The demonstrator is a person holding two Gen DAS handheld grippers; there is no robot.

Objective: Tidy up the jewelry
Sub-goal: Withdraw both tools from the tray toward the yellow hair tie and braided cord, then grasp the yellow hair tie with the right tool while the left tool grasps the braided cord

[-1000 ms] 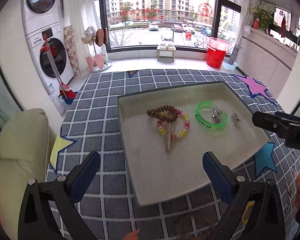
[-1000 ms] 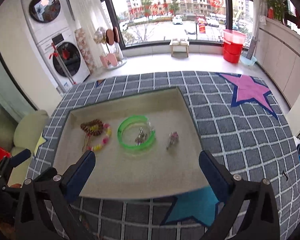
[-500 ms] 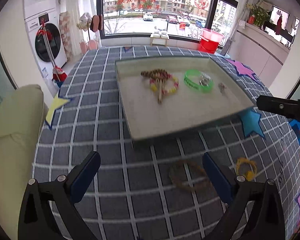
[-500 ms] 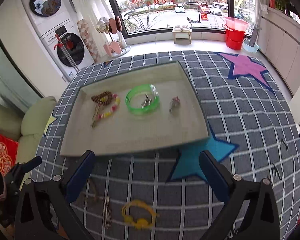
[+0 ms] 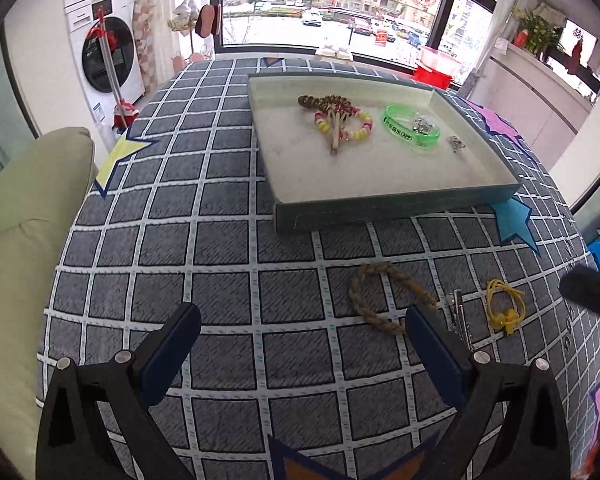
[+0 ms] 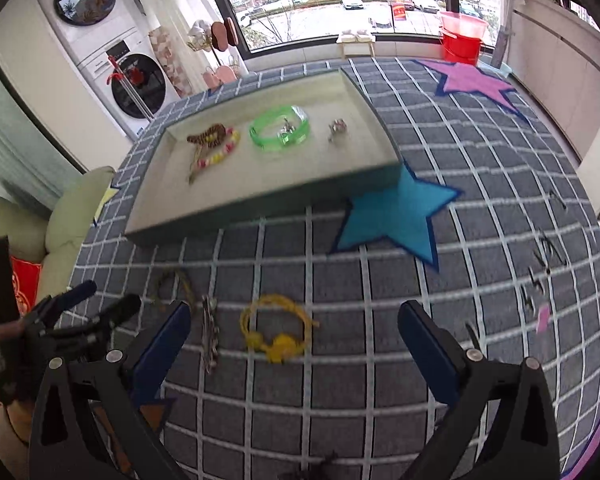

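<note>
A shallow grey tray [image 5: 396, 204] [image 6: 260, 204] holds a brown bead string [image 5: 328, 102], a pink-and-yellow bead bracelet [image 5: 358, 130] [image 6: 220, 152], a green bangle [image 5: 410, 130] [image 6: 278, 130] and small silver pieces [image 5: 456, 143] [image 6: 337, 127]. On the checked cloth in front of it lie a braided rope bracelet [image 5: 384, 298] [image 6: 172, 284], a silver clip [image 5: 460, 316] [image 6: 210, 332] and a yellow cord bracelet [image 5: 504, 306] [image 6: 278, 330]. My left gripper [image 5: 302, 346] is open, left of the rope bracelet. My right gripper [image 6: 294, 346] is open, with the yellow bracelet between its fingers.
A pale green cushion [image 5: 16, 248] lies off the table's left edge. Washing machines [image 5: 100, 48] stand at the back left, a red bucket [image 6: 462, 38] by the window. Dark small pieces [image 6: 544, 260] lie on the cloth at the right.
Both grippers have drawn back from over the tray toward the table's near side. The rope bracelet, clip and yellow bracelet have come into view close in front of them.
</note>
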